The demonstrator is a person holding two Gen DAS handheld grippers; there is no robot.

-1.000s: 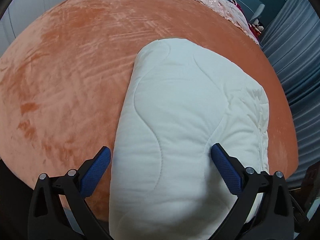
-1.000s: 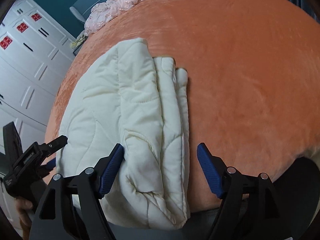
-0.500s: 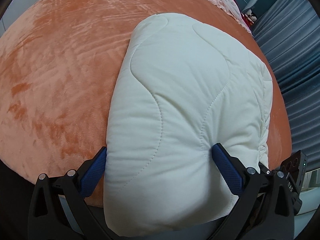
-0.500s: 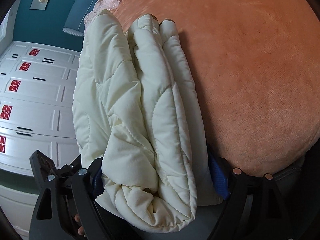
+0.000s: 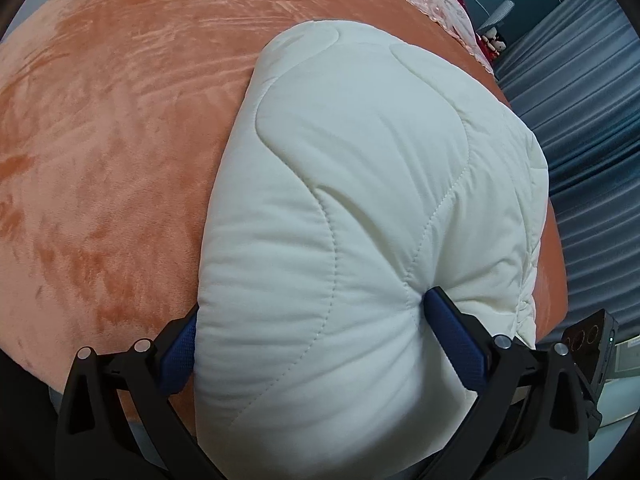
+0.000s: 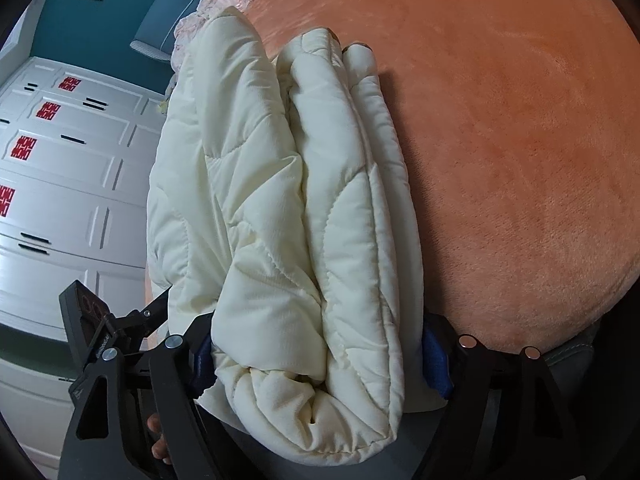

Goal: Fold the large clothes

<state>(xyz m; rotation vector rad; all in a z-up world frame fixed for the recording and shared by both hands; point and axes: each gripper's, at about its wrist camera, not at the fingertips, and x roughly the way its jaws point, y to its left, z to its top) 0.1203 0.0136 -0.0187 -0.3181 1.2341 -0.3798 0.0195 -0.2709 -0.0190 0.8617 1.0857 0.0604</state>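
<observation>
quilt (image 5: 360, 208) folded, near end over bed (image 5: 100, 160) edge | left gripper (image 5: 308, 340) clamps smooth fold; right gripper (image 6: 320, 352) clamps layered edge | risk: thick slippery layers slip out, fold splays

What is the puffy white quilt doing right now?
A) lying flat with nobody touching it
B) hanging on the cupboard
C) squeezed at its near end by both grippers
C: the left gripper and the right gripper each pinch the folded quilt between their blue pads over the orange bed cover.
</observation>
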